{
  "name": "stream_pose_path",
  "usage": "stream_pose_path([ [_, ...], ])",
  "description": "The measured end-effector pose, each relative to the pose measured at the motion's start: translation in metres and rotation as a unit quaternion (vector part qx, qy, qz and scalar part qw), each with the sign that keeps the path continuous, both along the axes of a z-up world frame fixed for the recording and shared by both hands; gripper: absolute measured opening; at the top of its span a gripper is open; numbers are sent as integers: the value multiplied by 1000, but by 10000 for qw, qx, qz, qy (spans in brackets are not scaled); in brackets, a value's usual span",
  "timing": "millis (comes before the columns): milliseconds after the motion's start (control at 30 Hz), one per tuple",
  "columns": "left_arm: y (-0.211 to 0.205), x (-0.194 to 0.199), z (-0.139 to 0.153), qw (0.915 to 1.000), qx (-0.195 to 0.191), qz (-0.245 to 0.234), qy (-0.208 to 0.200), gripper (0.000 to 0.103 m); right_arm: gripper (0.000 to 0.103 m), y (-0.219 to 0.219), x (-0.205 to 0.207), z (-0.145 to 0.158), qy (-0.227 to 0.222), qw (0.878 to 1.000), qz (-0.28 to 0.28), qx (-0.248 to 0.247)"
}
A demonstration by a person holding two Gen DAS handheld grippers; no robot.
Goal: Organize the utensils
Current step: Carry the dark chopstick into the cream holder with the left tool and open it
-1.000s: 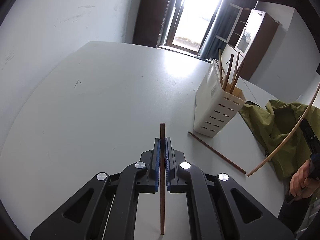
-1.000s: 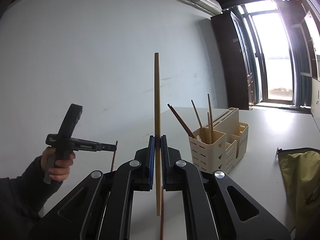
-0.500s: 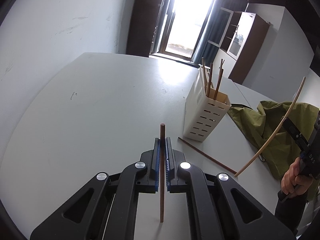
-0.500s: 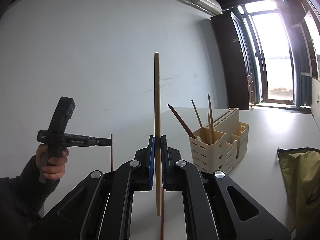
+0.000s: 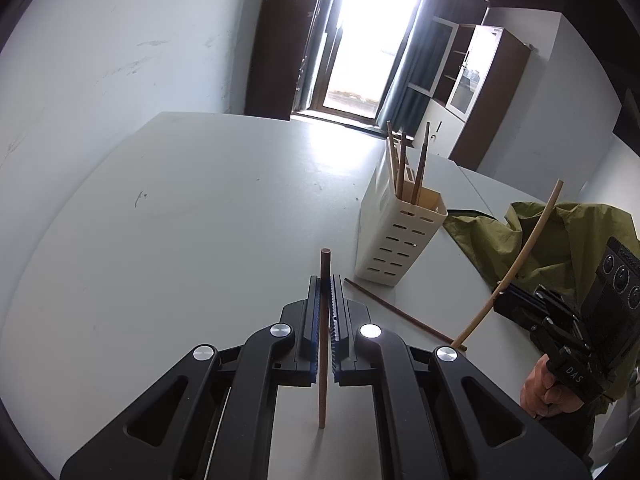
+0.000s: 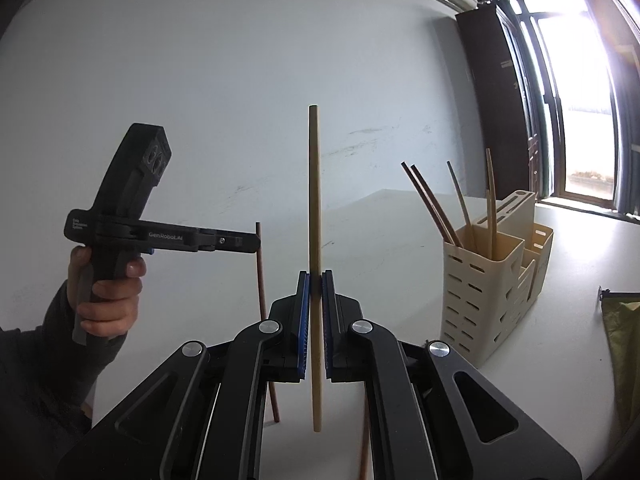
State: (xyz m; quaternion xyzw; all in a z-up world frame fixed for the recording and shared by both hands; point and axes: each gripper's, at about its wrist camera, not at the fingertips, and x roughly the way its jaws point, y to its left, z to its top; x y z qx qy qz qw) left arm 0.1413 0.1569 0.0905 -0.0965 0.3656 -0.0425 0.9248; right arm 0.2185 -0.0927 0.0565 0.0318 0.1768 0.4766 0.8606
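My left gripper point(image 5: 325, 286) is shut on a dark brown chopstick point(image 5: 323, 336) that stands upright between its pads above the white table point(image 5: 200, 208). A pale wooden chopstick point(image 6: 315, 200) is clamped upright in my right gripper point(image 6: 315, 280), which is shut. The cream slotted utensil holder point(image 5: 400, 236) stands ahead and right of the left gripper, with several chopsticks in it. In the right wrist view the holder point(image 6: 484, 292) sits to the right, and the left gripper point(image 6: 256, 240) hangs at the left with its brown chopstick point(image 6: 264, 320). Another brown chopstick point(image 5: 400, 314) lies flat beside the holder.
An olive green cloth point(image 5: 560, 248) lies on the table's right side. A person's hand point(image 5: 548, 392) grips the right handle there. A doorway point(image 5: 368, 40) and cabinets stand beyond the table's far edge; a white wall is at the left.
The right gripper with its pale chopstick has moved in closer to the left one and the holder. In the left wrist view the holder has shifted slightly left and down.
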Motion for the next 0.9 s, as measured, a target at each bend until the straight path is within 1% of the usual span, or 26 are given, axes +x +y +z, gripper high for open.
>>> stream_pose_path([
  [333,-3,-7,12,9999,-37,-53,-118,4,7,-6,-1,1,19,9999,-90,99],
  [567,-12,-13,22,9996,35,-105,-253,4,7,-10,-2,5,-4,9998,-122,130],
  [900,-26,-6,48,9989,108,-164,-422,3,7,-22,3,8,-14,9993,-294,226],
])
